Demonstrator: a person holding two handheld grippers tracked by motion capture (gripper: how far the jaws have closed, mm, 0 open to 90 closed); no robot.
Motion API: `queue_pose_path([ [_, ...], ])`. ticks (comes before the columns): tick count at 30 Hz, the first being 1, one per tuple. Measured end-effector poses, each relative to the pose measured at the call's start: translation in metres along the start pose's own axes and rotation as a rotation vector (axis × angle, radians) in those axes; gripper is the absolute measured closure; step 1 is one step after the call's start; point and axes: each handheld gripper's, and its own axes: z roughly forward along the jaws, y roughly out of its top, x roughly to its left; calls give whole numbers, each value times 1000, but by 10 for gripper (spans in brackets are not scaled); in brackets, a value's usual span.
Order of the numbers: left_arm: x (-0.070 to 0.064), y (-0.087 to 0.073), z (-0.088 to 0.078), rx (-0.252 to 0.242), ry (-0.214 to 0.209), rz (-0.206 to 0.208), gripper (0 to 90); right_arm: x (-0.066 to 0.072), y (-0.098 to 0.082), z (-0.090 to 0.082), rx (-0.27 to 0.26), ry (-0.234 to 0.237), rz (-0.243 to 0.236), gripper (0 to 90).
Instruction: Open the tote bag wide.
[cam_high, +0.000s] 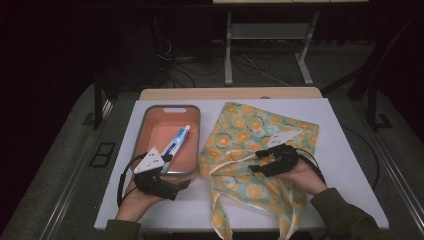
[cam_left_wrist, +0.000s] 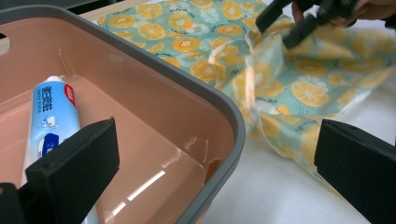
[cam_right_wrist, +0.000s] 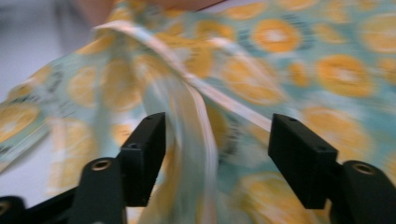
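High view shows us working at the mouth of the orange-print bag (cam_high: 260, 145), which lies flat on the white table (cam_high: 345, 165) just beside the pink bin (cam_high: 192, 137). Our right gripper (cam_high: 256, 161) hovers over the bag's opening with its jaws spread; in the right gripper view the pale handle strap (cam_right_wrist: 196, 116) runs loose between them, not pinched. Our left gripper (cam_high: 167, 159) waits wide at the bin's near rim, close to the toothpaste tube (cam_high: 177, 142), likely so it can lift the tube once the bag is held open.
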Motion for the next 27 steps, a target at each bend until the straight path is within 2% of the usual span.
queue_pose_path([
  [2, 0, 0, 0, -1, -1, -1, 0, 8, 3, 12, 40, 24, -43, 307],
  [4, 0, 0, 0, 0, -2, 0, 0, 12, 3, 23, 86, 18, -86, 287],
  [7, 0, 0, 0, 0, -4, 1, 0, 16, -1, 31, 127, 28, -105, 219],
  [10, 0, 0, 0, 0, -4, 1, 0, 21, -5, 34, 137, 34, -107, 181],
  [13, 0, 0, 0, 1, -3, 1, 0, 25, -9, 40, 169, -7, -135, 176],
  [14, 0, 0, 0, 1, -2, 2, 0, 25, -10, 41, 165, -16, -134, 181],
  [16, 0, 0, 0, 0, -2, 0, 0, 24, -10, 40, 160, -30, -134, 246],
  [17, 0, 0, 0, 0, -2, 0, 0, 22, -10, 39, 156, -35, -125, 311],
  [20, 0, 0, 0, 0, -2, 0, 0, 13, -11, 34, 123, -65, -82, 588],
  [21, 0, 0, 0, 1, -2, 1, 0, 10, -12, 33, 113, -72, -67, 645],
  [25, 0, 0, 0, 0, -1, 0, 0, 4, -13, 32, 94, -88, -36, 824],
  [27, 0, 1, 1, 1, -2, 1, 0, 2, -14, 32, 81, -65, -12, 882],
])
